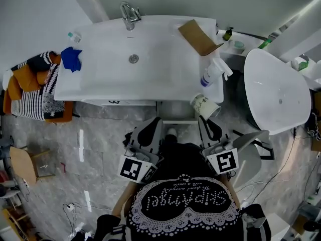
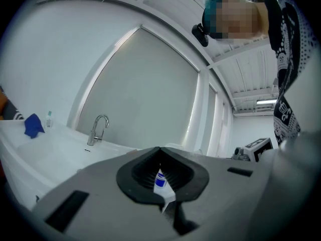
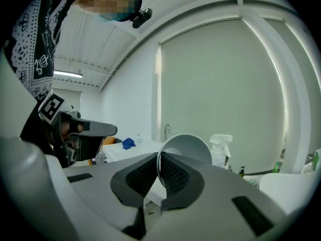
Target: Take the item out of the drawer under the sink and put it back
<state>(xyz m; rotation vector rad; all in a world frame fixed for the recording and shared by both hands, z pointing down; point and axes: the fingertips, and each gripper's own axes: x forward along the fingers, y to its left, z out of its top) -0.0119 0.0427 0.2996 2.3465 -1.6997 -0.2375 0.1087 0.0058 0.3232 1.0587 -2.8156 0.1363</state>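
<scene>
A white paper cup (image 1: 204,106) with dark print lies tilted on its side just under the sink's (image 1: 100,84) right front corner. My right gripper (image 1: 204,116) is shut on its rim. In the right gripper view the cup's (image 3: 186,148) open mouth faces the camera, and the pads (image 3: 173,177) pinch its wall. My left gripper (image 1: 157,121) points level at the cabinet below the basin. Its jaws meet at the tips, and only a white and blue sliver shows in the slit. A white drawer edge (image 1: 176,121) shows between the two grippers; its inside is hidden.
On the sink stand a faucet (image 1: 129,14), a blue cloth (image 1: 71,58), a brown cardboard piece (image 1: 199,36) and a spray bottle (image 1: 213,72). A white toilet (image 1: 278,92) stands at the right, and a chair with striped cloth (image 1: 35,87) at the left. Cables lie on the floor.
</scene>
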